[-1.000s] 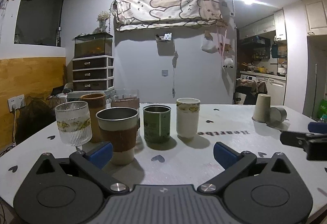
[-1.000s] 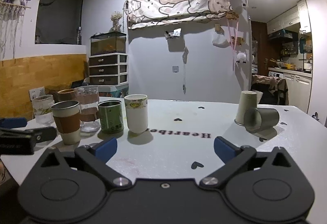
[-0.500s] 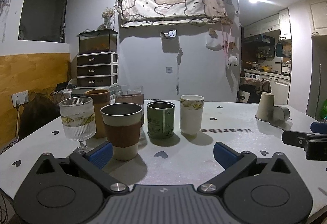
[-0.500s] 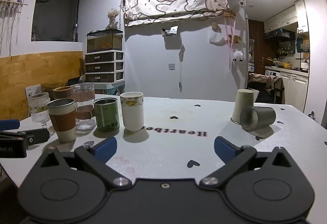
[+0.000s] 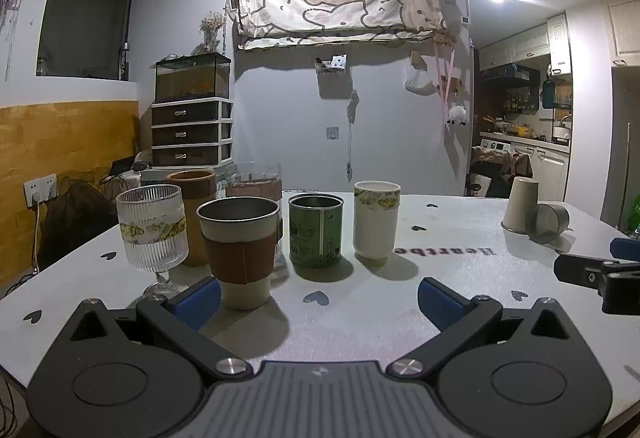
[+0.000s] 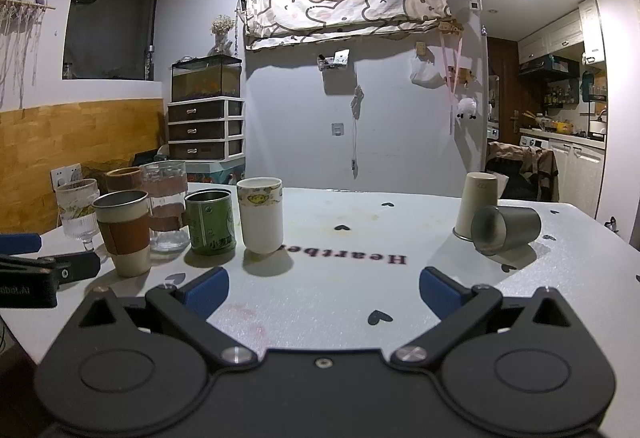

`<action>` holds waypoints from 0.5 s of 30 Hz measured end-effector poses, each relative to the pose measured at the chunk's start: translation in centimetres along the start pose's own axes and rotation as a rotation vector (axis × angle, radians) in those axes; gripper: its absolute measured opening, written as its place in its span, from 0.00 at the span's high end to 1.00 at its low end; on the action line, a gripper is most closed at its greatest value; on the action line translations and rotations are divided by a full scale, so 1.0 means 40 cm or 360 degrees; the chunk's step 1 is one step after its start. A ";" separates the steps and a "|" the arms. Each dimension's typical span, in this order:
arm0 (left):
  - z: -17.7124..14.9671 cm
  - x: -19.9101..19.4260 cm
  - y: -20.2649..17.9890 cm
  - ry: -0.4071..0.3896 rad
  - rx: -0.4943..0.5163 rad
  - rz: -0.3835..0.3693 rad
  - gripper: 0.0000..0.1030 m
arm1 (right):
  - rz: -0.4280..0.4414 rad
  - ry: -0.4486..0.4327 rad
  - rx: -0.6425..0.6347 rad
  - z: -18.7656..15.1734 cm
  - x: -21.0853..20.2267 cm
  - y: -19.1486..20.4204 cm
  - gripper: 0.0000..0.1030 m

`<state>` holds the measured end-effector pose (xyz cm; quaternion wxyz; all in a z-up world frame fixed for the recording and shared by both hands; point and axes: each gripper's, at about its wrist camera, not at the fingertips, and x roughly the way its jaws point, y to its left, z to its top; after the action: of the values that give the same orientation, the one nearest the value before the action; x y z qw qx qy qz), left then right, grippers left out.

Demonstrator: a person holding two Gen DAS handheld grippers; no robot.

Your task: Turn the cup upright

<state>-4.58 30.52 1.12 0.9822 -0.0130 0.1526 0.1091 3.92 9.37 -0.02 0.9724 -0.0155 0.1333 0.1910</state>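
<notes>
Worktop [image 6: 340, 294] first, then right gripper [image 6: 324, 288] and left gripper [image 5: 319, 302], both spread wide and empty; tipped grey cup [image 6: 506, 230] lying ahead-right of the right gripper, nearer it, mouth facing left, against inverted paper cup [image 6: 478, 204].

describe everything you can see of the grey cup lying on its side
The grey cup is a plain, slightly tapered tumbler with a dull, smoky, metal-like surface; its exact material is unclear. It lies tipped over on the white table, far right side, mouth facing the camera and toward the left, its inside dark and apparently empty. It rests beside, and seems to lean on, an upside-down beige paper cup. A shadow falls under it. Neither claw touches it.
</notes>
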 end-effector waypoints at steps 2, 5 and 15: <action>0.001 0.000 0.000 -0.0001 -0.0001 -0.0001 0.00 | 0.0000 0.0000 -0.0001 0.000 0.000 0.000 0.00; -0.002 0.000 -0.001 0.0003 0.0001 -0.0002 0.00 | 0.0000 0.0001 0.0000 0.000 0.000 0.000 0.00; -0.004 0.000 -0.002 0.0003 0.0001 -0.0002 0.00 | -0.0001 0.0001 0.0001 -0.001 -0.001 0.000 0.00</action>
<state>-4.62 30.43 0.96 0.9821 -0.0130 0.1534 0.1084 3.88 9.35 -0.05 0.9724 -0.0153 0.1336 0.1908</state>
